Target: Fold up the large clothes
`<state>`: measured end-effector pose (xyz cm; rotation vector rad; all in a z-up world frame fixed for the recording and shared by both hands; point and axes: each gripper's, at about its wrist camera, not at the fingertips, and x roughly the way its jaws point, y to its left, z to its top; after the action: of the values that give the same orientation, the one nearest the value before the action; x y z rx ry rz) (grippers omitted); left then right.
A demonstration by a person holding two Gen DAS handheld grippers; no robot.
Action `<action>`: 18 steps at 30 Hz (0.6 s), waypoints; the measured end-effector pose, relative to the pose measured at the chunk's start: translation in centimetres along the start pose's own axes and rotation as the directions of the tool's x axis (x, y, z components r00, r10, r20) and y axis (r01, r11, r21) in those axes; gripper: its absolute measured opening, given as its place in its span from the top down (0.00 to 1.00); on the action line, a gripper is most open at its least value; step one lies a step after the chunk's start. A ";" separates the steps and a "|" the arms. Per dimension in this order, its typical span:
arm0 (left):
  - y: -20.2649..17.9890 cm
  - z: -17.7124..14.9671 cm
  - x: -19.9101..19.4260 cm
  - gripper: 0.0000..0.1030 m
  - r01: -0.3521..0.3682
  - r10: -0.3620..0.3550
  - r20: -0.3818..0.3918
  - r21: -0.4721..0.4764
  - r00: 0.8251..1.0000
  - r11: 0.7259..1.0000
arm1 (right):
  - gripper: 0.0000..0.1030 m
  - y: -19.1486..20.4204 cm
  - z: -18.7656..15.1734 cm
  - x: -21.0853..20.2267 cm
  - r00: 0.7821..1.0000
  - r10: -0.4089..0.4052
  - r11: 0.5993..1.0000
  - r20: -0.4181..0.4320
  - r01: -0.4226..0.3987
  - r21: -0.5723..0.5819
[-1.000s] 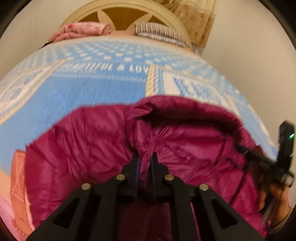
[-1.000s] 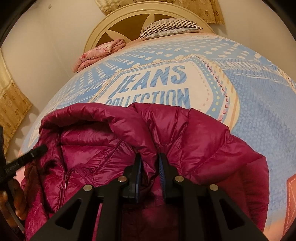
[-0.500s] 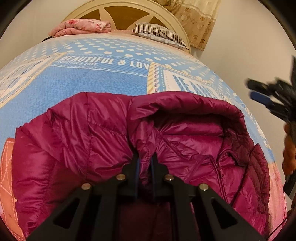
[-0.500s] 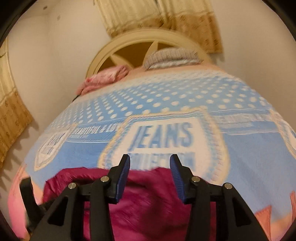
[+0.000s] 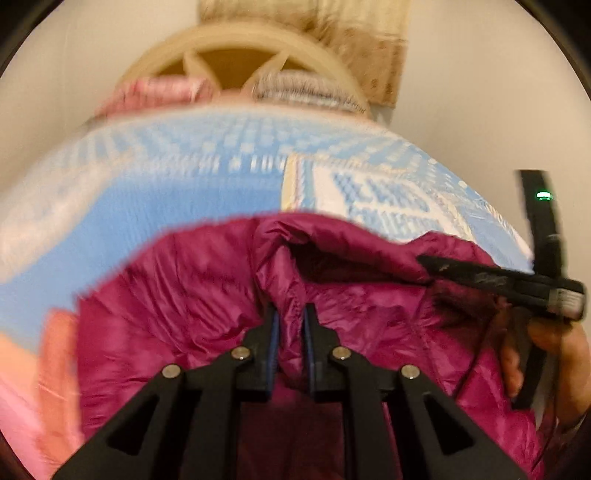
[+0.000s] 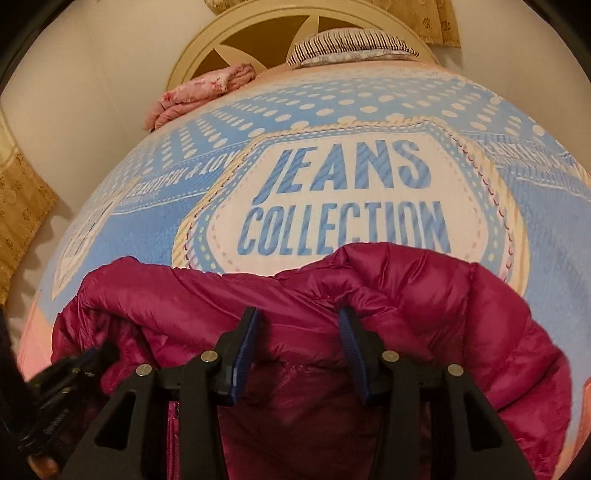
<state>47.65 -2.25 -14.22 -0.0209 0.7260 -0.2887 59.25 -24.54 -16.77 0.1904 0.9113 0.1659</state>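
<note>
The left claw [image 5: 289, 332] pinches a fold of the magenta jacket [image 5: 192, 295] (puffy, quilted), while the right claw [image 6: 299, 334] hangs spread above it.

Bed [image 6: 554, 258] covered with light blue blanket [image 6: 155, 236], printed "JEANS COLLECTION" in white badge. Magenta puffer jacket [image 6: 424, 295] lies on blanket at near edge. At far end, near round headboard [image 6: 258, 33]: striped pillow [image 6: 351, 44] and folded pink floral cloth [image 6: 199, 88], side by side.

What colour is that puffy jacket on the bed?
Deep magenta; the puffy jacket shows clearest in the right wrist view.
</note>
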 end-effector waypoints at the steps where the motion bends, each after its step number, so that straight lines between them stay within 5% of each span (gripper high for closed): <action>1: -0.4 0.5 -1.0 0.86 0.010 -0.010 0.034 0.010 0.999 1.000 | 0.56 0.1 -0.1 0.0 1.000 -0.001 1.000 0.006 0.001 -0.004; 8: -3.1 6.8 -1.8 0.85 0.026 -0.028 0.128 0.020 0.991 0.999 | 0.55 0.0 -0.9 0.0 0.998 0.020 1.000 0.062 -0.019 -0.009; 12: -3.2 6.9 2.7 0.79 0.023 -0.023 0.011 -0.020 1.000 1.000 | 0.55 -0.5 -1.0 0.0 0.996 0.049 0.999 0.072 -0.050 0.011; 18: -2.3 3.2 7.4 0.79 0.052 -0.075 -0.151 -0.150 0.986 0.987 | 0.55 -0.9 -1.2 -0.2 0.993 0.078 0.996 0.084 -0.080 0.028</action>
<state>54.45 -6.71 -16.38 -0.1622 0.9031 -0.3000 58.21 -25.38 -17.52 0.2606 0.8249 0.2157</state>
